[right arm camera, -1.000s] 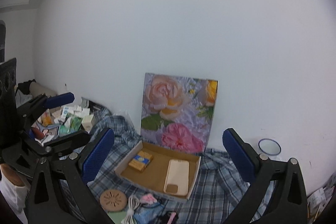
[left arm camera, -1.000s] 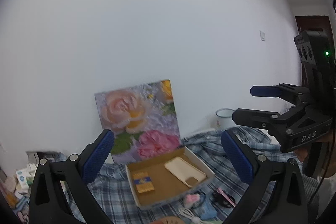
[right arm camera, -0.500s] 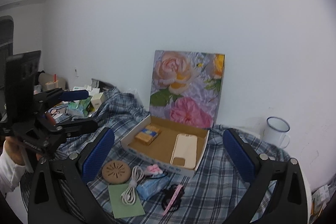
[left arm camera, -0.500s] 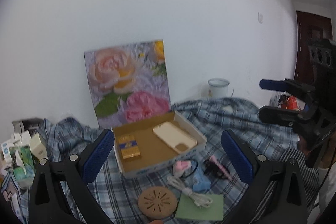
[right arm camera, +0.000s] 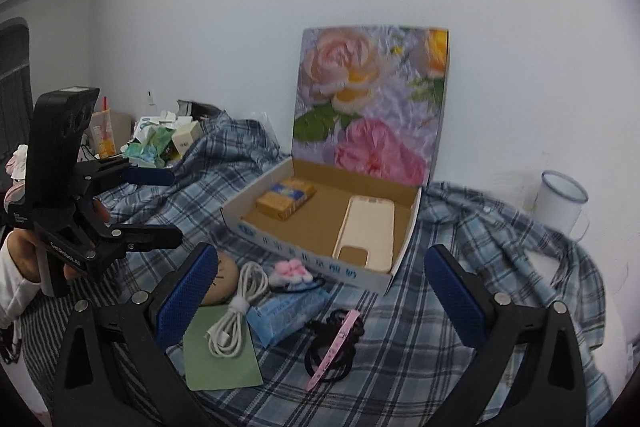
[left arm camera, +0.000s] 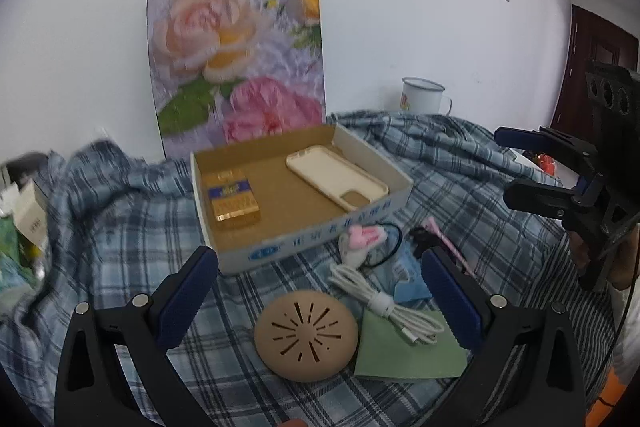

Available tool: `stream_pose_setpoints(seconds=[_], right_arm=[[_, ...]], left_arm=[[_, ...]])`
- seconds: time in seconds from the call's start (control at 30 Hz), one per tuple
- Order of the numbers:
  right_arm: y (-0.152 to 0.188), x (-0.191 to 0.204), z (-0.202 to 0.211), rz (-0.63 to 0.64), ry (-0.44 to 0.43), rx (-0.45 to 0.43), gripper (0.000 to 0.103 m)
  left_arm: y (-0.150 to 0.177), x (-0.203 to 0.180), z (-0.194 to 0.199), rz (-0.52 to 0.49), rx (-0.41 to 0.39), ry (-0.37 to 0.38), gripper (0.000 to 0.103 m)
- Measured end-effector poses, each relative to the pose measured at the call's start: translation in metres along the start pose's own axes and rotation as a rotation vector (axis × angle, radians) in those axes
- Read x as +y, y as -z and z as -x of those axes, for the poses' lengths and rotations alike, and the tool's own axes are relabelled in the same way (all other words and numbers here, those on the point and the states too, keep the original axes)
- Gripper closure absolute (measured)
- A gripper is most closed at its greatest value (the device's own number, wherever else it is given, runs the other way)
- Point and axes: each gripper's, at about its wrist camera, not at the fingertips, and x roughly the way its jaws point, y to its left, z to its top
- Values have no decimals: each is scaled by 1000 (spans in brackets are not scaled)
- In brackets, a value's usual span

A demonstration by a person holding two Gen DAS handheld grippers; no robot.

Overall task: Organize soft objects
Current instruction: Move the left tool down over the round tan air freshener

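While the plaid cloth (left arm camera: 120, 227) covers the surface, the open cardboard box (left arm camera: 400, 183) serves as the collecting tray; cable (left arm camera: 384, 303), tissue pack (right arm camera: 286, 313) and hair ties (right arm camera: 332, 347) lie before it, both the left gripper (left arm camera: 320, 299) and right gripper (right arm camera: 316, 291) wide, empty, ready.

plaid cloth (left arm camera: 460, 163): woven fabric, matt, rumpled
box (left arm camera: 320, 239): cardboard, brown matt inside
phone case (left arm camera: 336, 177): smooth, cream, soft-looking
cable (right arm camera: 240, 307): white glossy plastic
mug (right arm camera: 560, 203): enamel, glossy
gripper pads (left arm camera: 188, 295): blue, textured
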Motion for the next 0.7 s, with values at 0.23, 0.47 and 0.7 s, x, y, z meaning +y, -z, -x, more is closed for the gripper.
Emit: stream_pose_setpoints(seconds=[0.23, 0.47, 0.7], right_arm=[[20, -5, -24, -9, 8, 94, 0], [35, 1, -47, -37, -83, 198, 0], [46, 12, -61, 15, -94, 272, 0]], left_arm=[[14, 10, -27, 40, 102, 19, 0], [24, 10, -46, 39, 204, 33, 9], [31, 15, -61, 55, 288, 29, 9]])
